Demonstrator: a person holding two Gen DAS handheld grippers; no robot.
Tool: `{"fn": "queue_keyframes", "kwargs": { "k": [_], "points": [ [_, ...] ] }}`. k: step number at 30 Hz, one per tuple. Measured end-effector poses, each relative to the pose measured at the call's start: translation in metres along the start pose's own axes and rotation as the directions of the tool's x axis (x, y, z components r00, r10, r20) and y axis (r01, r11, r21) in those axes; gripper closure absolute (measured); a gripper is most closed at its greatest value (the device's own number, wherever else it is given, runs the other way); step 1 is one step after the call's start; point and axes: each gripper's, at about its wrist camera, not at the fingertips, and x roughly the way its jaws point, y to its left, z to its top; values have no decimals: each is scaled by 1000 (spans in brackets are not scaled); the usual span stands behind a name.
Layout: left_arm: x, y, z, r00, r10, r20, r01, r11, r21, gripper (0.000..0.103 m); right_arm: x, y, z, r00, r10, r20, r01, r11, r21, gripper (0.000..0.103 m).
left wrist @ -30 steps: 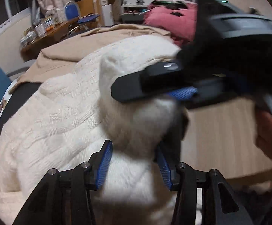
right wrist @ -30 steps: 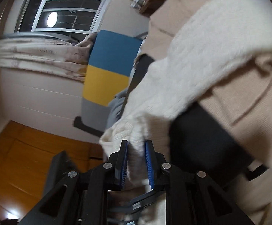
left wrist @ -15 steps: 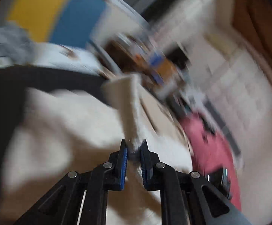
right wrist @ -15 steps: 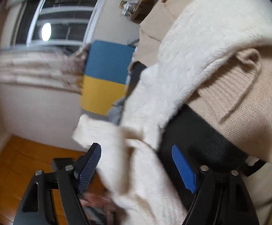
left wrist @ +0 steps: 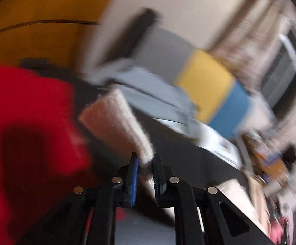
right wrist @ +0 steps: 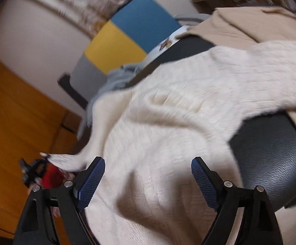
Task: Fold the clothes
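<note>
- A beige garment (right wrist: pixel 239 26) and grey cloth (right wrist: pixel 117 79) lie beyond the cream knit sweater (right wrist: pixel 178 112).
- Left gripper (left wrist: pixel 143 175) pinches the sweater's cuff (left wrist: pixel 115 120).
- Right gripper (right wrist: pixel 148 173) is opening over the sweater, pads clear.

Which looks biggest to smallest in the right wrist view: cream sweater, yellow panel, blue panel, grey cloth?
1. Cream sweater, by far; it is also nearest the camera.
2. Blue panel and yellow panel: too alike to rank.
3. Grey cloth, partly hidden.
</note>
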Motion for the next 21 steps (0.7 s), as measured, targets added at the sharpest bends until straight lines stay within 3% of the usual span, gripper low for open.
{"fn": "queue_keyframes", "kwargs": {
  "k": [2, 4, 6, 9, 11, 14, 16, 18, 21],
  "points": [
    [-10, 26, 5, 995, 94, 42, -91, 993, -70, 88, 7, 12, -1, 999, -24, -26, 22, 998, -52, 15],
    [-16, 26, 6, 992, 90, 83, -86, 995, -57, 84, 7, 24, 6, 998, -63, -16, 60, 990, -124, 15],
    [-15, 0, 3, 995, 55, 84, -57, 998, 29, 81, 6, 37, 19, 996, -88, 17, 89, 976, -199, 15],
    [4, -67, -11, 994, -110, 5, 107, 974, 198, 75, 8, 54, 52, 991, -115, 71, 131, 944, -304, 16],
    [26, -126, -32, 974, -214, -78, 228, 920, 319, 72, 16, 61, 81, 992, -110, 69, 127, 927, -353, 17],
    [62, -226, -76, 934, -286, -216, 357, 789, 500, 72, 51, 57, 127, 990, -138, -22, 120, 920, -373, 23],
    [90, -282, -103, 904, -306, -298, 426, 706, 566, 72, 86, 42, 157, 976, -175, -128, 117, 924, -365, 30],
    [129, -331, -127, 873, -292, -390, 481, 647, 592, 72, 120, 28, 177, 946, -231, -226, 133, 916, -379, 34],
    [183, -372, -162, 820, -218, -529, 542, 592, 597, 72, 169, 9, 190, 861, -360, -358, 176, 873, -454, 37]
  ]
}}
